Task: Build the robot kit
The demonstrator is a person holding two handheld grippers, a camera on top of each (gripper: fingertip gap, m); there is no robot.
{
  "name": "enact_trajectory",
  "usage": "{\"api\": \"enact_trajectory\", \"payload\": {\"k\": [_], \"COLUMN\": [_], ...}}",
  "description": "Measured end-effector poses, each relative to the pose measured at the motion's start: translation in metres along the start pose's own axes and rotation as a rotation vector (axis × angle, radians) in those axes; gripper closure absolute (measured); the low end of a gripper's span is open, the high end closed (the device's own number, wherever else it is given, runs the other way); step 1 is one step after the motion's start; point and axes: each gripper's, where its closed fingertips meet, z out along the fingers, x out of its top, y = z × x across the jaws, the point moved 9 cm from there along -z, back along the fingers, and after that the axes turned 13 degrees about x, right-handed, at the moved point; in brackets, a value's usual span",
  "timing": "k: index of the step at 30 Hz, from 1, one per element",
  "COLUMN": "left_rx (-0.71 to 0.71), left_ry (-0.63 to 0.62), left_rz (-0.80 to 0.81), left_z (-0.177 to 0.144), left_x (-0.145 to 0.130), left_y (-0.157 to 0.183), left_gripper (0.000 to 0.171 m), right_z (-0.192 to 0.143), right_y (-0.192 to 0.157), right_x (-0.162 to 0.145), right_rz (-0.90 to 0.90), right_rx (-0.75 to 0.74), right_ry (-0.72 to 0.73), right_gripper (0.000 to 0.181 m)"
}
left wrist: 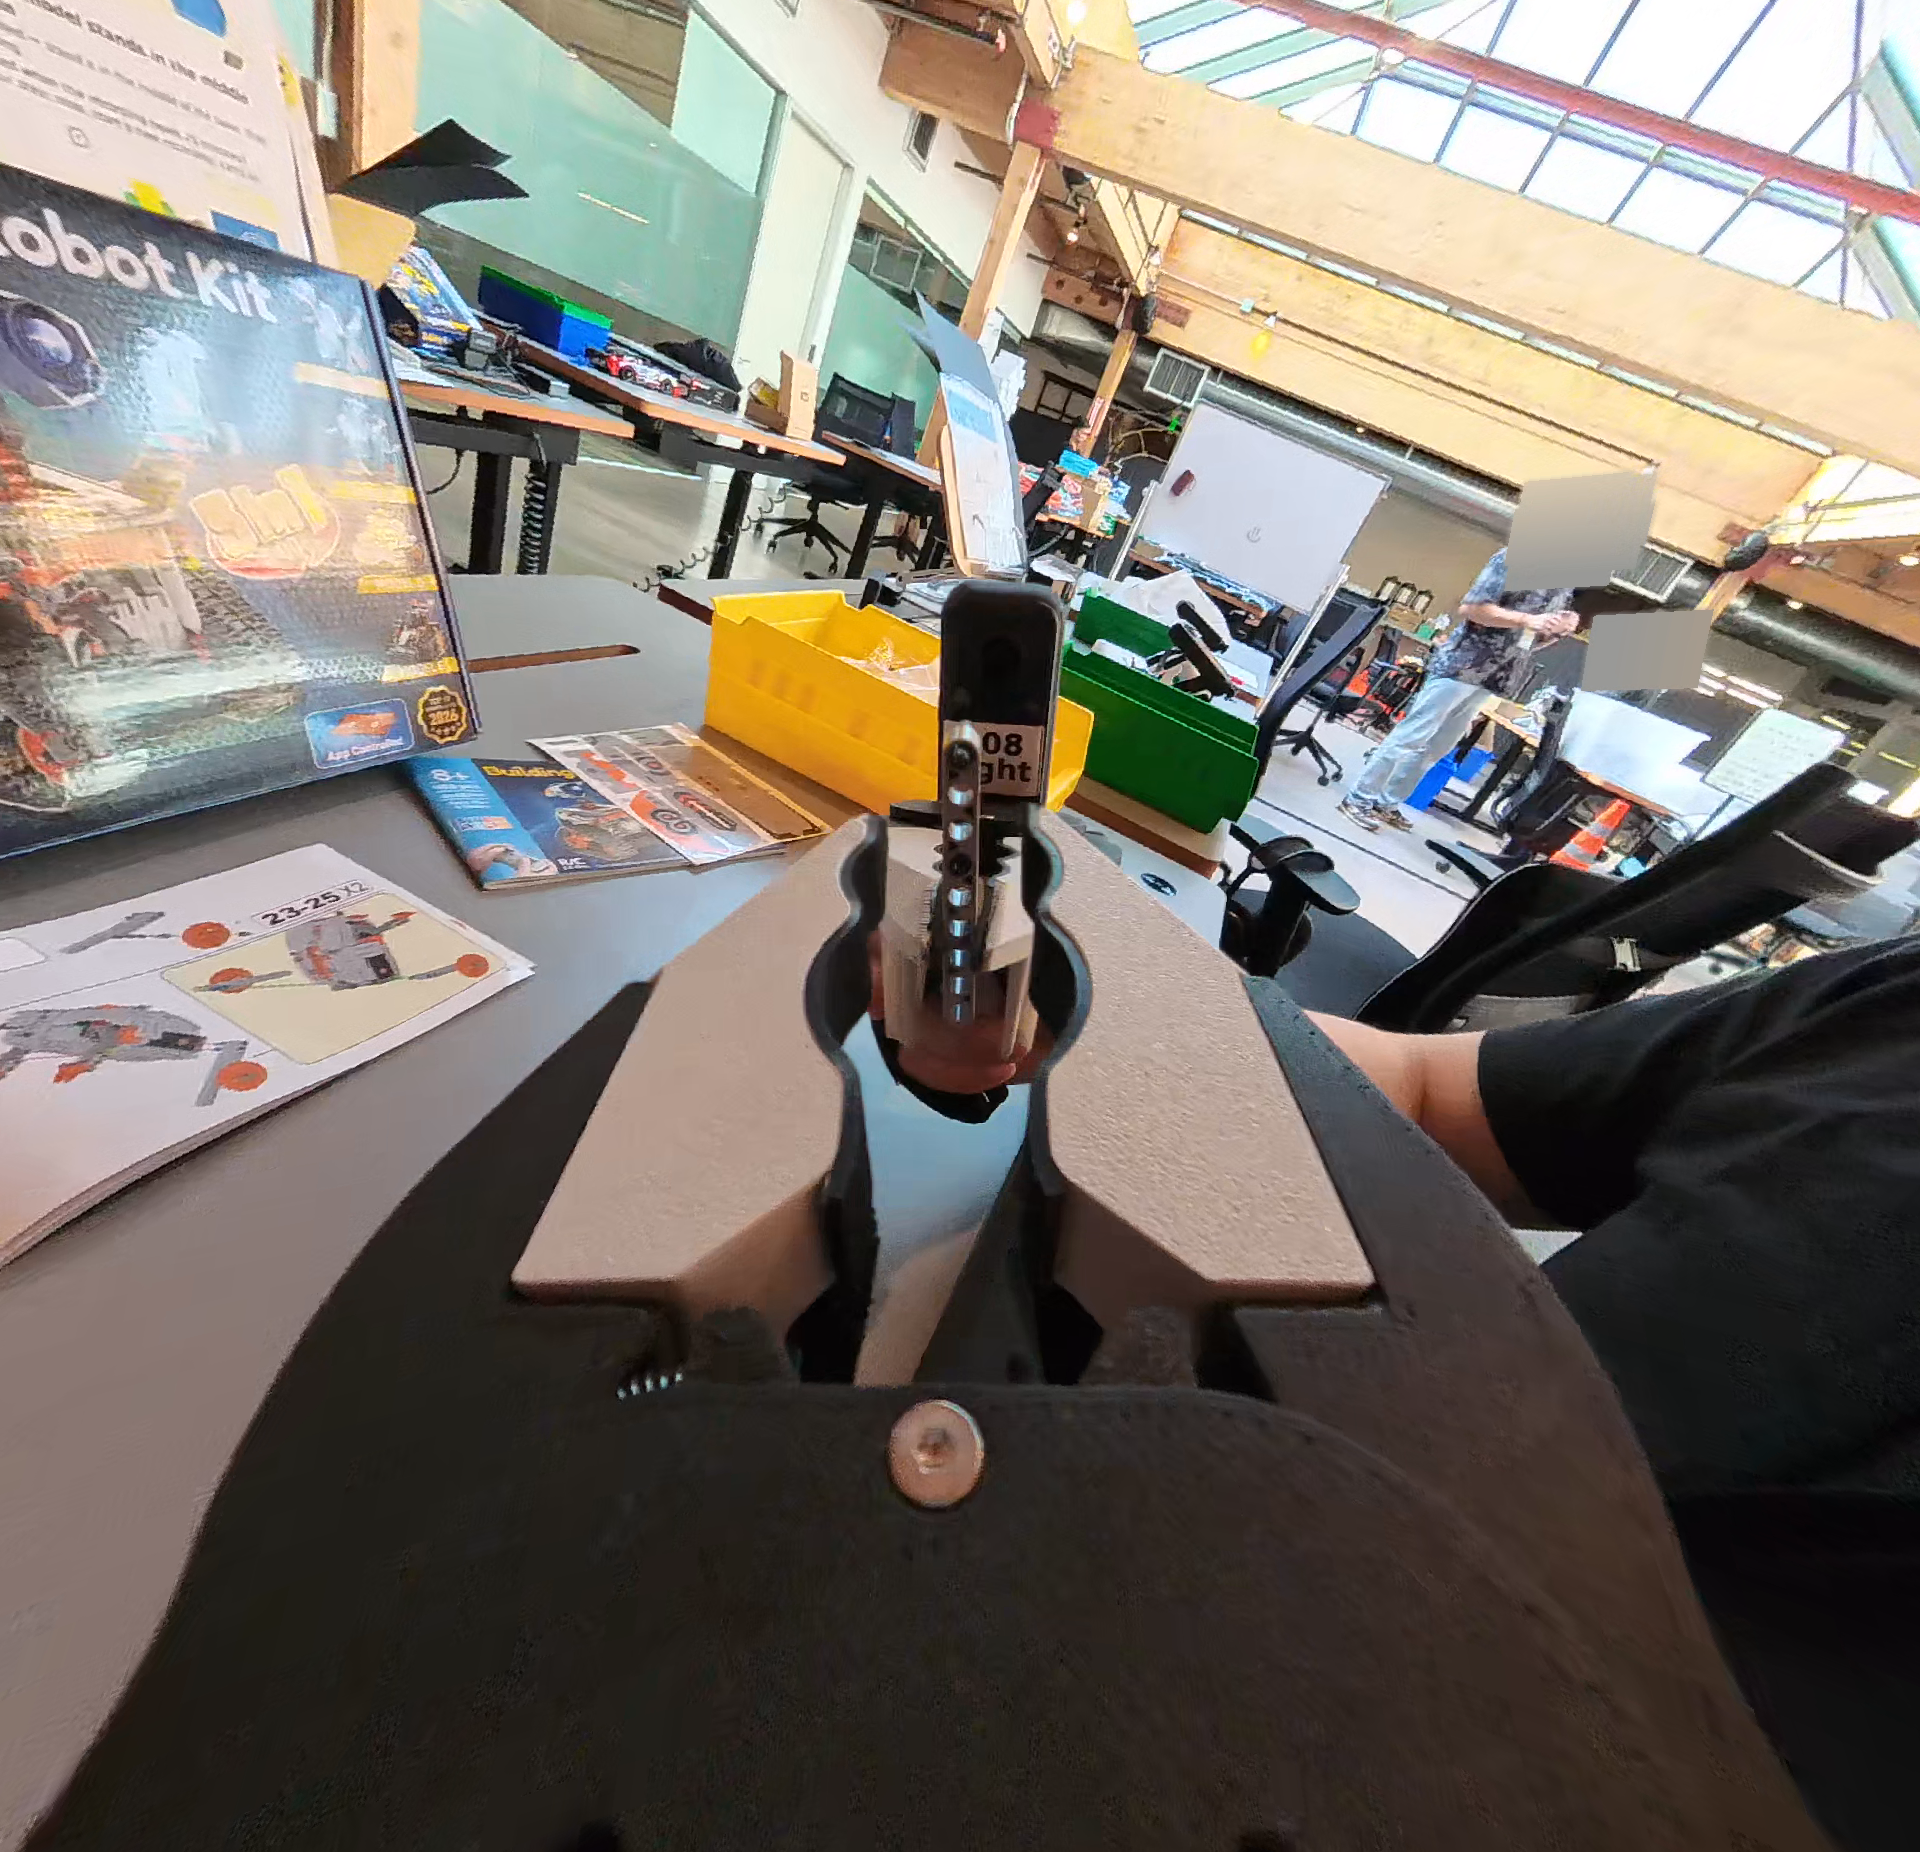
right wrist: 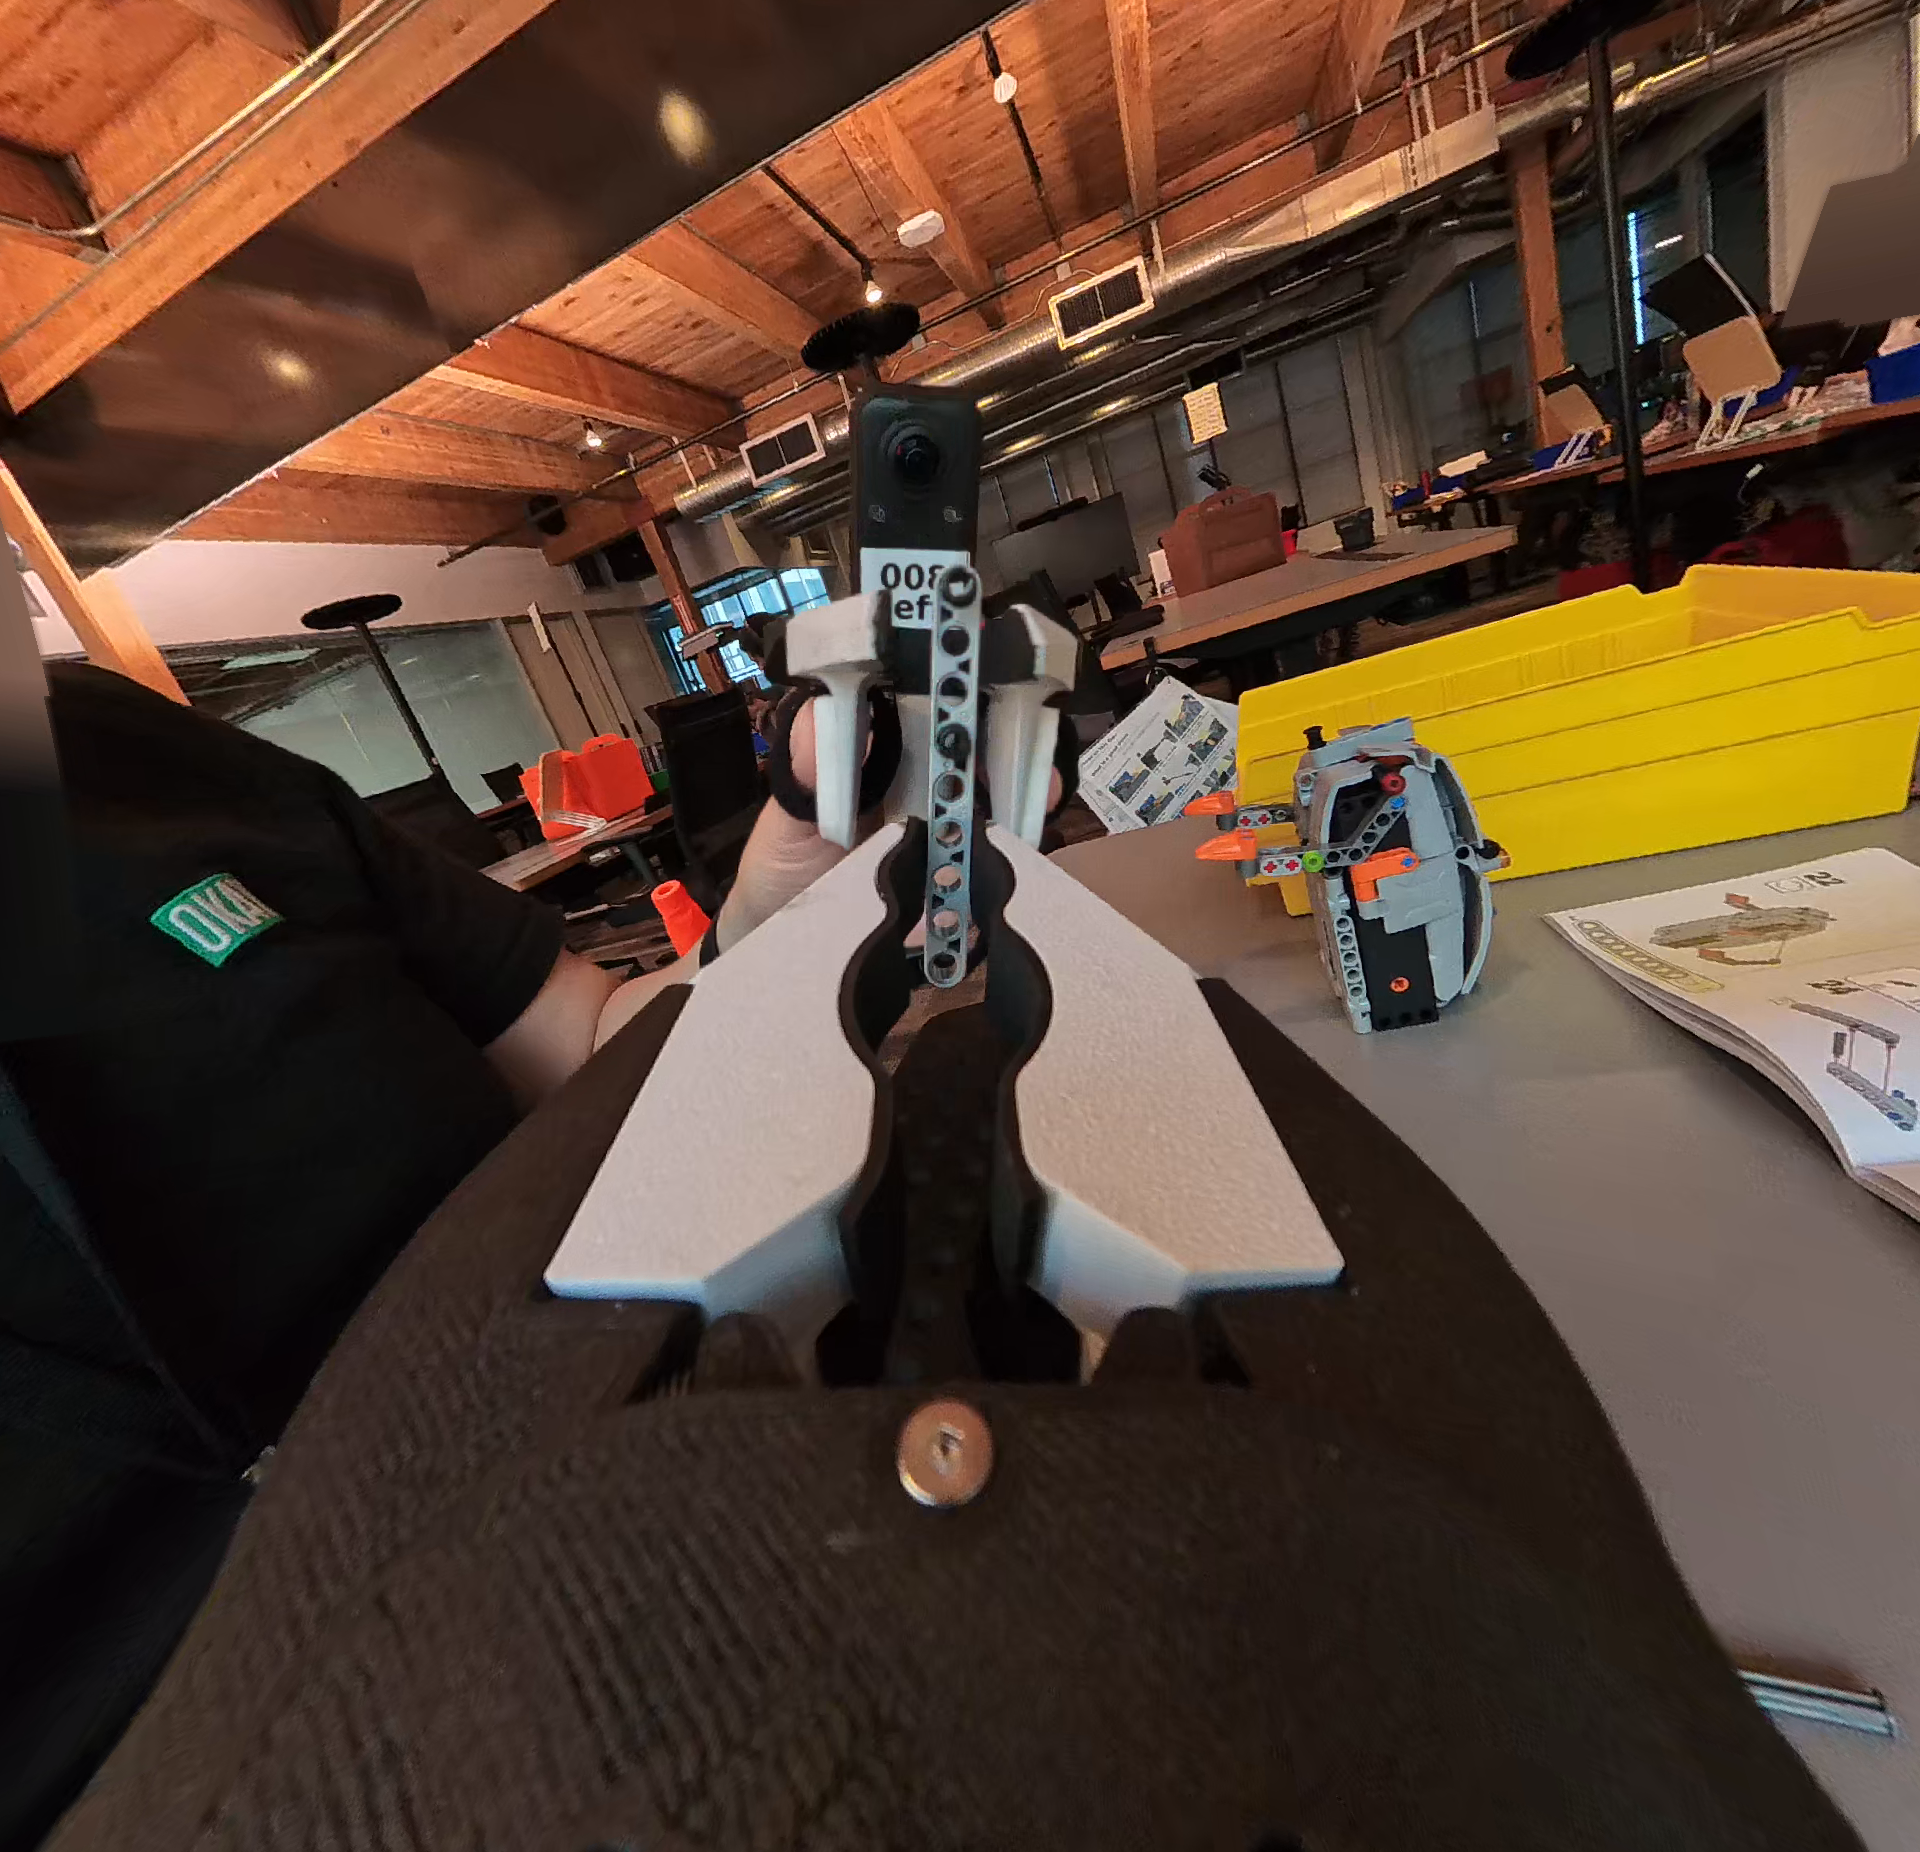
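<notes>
Above the grey table (left wrist: 582,639), a grey beam (left wrist: 958,867) stands between two tongs.
In the left wrist view I see the beam almost edge-on, long way up and down. My left gripper (left wrist: 951,852) is spread wide around it and does not touch it. The far tongs pinch its low part, and a hand behind them makes the bottom end hard to see. A yellow bin (left wrist: 810,701) and an open booklet (left wrist: 260,971) lie near. In the right wrist view the beam shows its row of holes and leans a bit, top end up. My right gripper (right wrist: 943,872) is closed on the low end. A small grey model (right wrist: 1382,888) stands to the side on the table.
</notes>
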Motion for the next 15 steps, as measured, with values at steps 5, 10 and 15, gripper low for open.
{"api": "enact_trajectory", "payload": {"k": [5,10,15], "left_rx": [-0.040,-0.061,-0.051], "left_ry": [0.010,0.011,-0.005], "left_rz": [-0.017,-0.031,-0.010], "left_z": [0.009,0.017,0.019], "left_x": [-0.005,-0.006,-0.005], "left_y": [0.001,-0.001,-0.003], "left_gripper": [0.157,0.166,0.167], "right_z": [0.001,-0.003,-0.003], "right_y": [-0.001,-0.001,0.001], "right_x": [-0.001,-0.001,-0.001], "right_rz": [-0.037,-0.070,-0.066], "right_rx": [-0.014,-0.046,-0.047], "right_ry": [-0.021,-0.034,-0.035], "right_gripper": [0.176,0.176,0.176]}}
